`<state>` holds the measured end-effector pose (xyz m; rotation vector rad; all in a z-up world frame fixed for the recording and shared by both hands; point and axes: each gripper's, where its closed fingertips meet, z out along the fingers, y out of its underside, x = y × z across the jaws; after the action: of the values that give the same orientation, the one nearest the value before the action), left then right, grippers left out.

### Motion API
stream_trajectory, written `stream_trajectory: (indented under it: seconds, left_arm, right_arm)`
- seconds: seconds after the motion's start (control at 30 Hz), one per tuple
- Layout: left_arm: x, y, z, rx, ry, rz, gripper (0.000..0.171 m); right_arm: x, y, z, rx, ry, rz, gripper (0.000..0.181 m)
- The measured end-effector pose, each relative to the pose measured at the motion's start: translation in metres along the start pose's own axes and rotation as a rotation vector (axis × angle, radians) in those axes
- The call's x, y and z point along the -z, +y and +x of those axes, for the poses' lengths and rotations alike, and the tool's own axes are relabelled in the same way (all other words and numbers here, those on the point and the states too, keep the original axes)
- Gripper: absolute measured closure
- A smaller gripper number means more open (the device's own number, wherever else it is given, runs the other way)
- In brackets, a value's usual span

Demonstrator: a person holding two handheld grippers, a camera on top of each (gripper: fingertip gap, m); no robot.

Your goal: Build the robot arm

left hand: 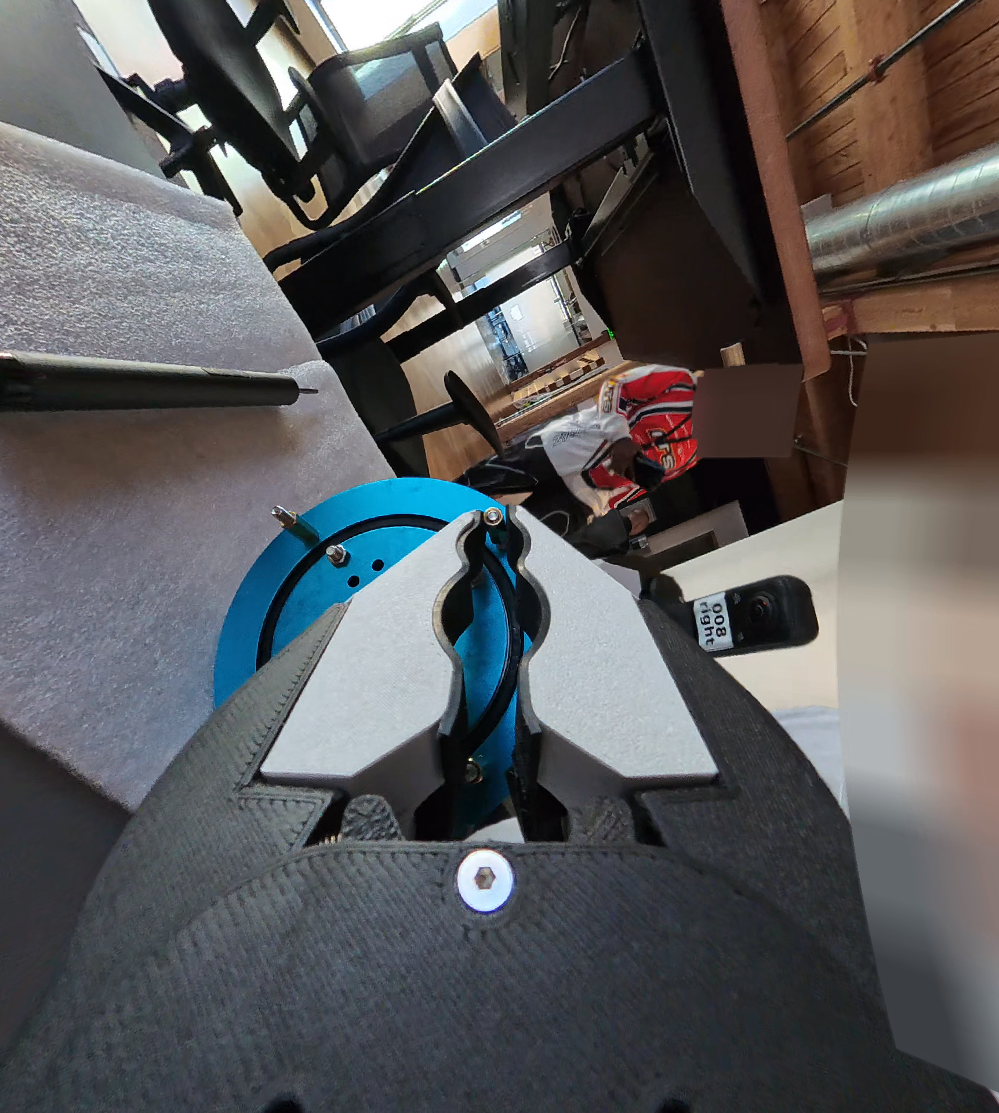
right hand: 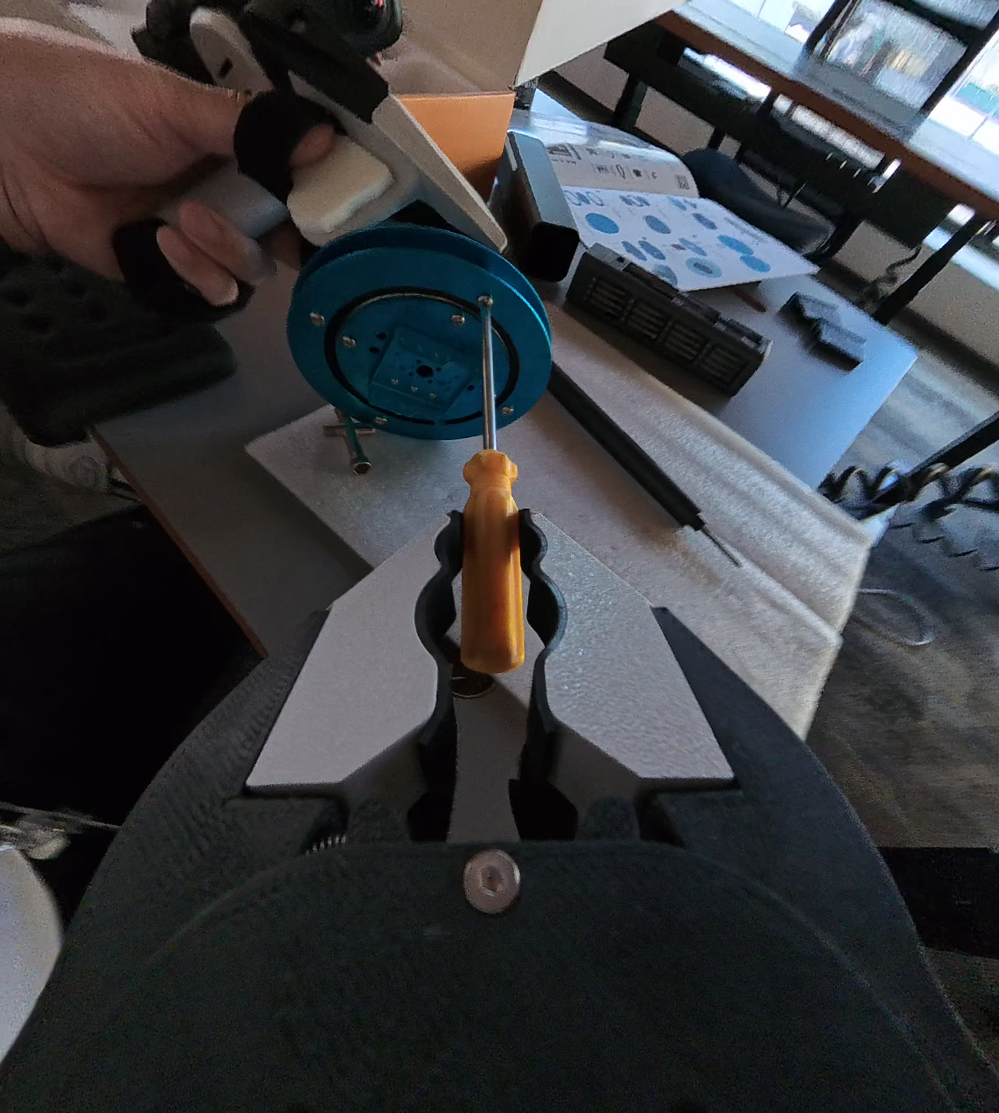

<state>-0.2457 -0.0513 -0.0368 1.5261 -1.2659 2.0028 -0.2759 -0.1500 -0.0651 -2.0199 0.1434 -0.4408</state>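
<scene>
A grey table (right hand: 207,482) carries a white foam mat (right hand: 605,500), and both grippers work above the mat. The left gripper (left hand: 494,530) has its jaws nearly pressed together, pinching the rim of a blue disc (right hand: 418,331) so that the disc stands on edge, lifted off the mat, its flat face turned toward the right gripper. In the left wrist view the disc (left hand: 304,596) shows a black ring groove and small standoff screws. The right gripper (right hand: 491,524) has its jaws partly closed around the orange handle of a screwdriver (right hand: 492,578); the handle lies along the jaws, and the steel shaft points forward with its tip on a screw near the upper right of the disc's inner ring. A long black tool (right hand: 623,452) lies on the mat to the right of the disc, apart from both grippers. A black case (right hand: 665,325) and a printed sheet (right hand: 683,241) lie farther back on the table.
</scene>
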Motion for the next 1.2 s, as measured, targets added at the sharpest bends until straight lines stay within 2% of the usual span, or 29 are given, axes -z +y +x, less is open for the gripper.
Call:
stream_trajectory:
  seconds: [0.13,0.3,0.4,0.47,0.53,0.67,0.73,0.8,0.97,1.03,1.13,1.2]
  left_arm:
    - [0.004,-0.002,0.0,-0.005,0.04,0.033,0.167]
    - [0.006,-0.002,0.0,-0.037,0.064,0.048,0.167]
    - [0.006,-0.002,0.0,-0.029,0.084,0.04,0.167]
    - [0.005,-0.002,0.0,-0.03,0.088,0.035,0.168]
    - [0.005,-0.001,0.0,-0.032,0.09,0.026,0.167]
    - [0.005,-0.001,0.0,-0.023,0.091,0.023,0.167]
    - [0.004,-0.001,0.0,-0.033,0.091,0.018,0.167]
    - [0.004,-0.001,0.0,-0.047,0.09,0.016,0.167]
    - [0.004,-0.001,0.001,-0.071,0.104,0.003,0.167]
    - [0.003,0.0,0.001,-0.072,0.11,0.001,0.167]
    - [0.003,0.0,0.0,-0.062,0.118,0.0,0.167]
    - [0.002,0.0,0.0,-0.06,0.118,-0.002,0.167]
  right_arm:
    - [-0.004,-0.002,-0.012,-0.419,-0.188,0.039,0.164]
    - [-0.003,-0.006,-0.022,-1.117,-0.59,0.079,0.164]
    - [0.001,-0.009,-0.016,-1.446,-0.805,0.133,0.164]
    - [-0.001,-0.007,-0.009,-1.466,-0.82,0.169,0.164]
    - [-0.002,-0.002,-0.01,-1.287,-0.777,0.133,0.164]
    - [-0.003,-0.002,0.0,-0.824,-0.59,0.11,0.165]
    - [-0.005,0.001,0.001,-0.71,-0.554,0.06,0.165]
    - [-0.003,0.001,-0.006,-0.835,-0.649,0.016,0.165]
    - [0.001,-0.005,-0.002,-1.591,-1.053,-0.02,0.165]
    - [0.0,-0.003,0.002,-1.781,-1.131,-0.026,0.165]
    - [-0.007,0.004,0.009,-1.894,-1.111,-0.027,0.164]
    - [-0.012,0.009,0.016,-1.825,-1.041,-0.011,0.163]
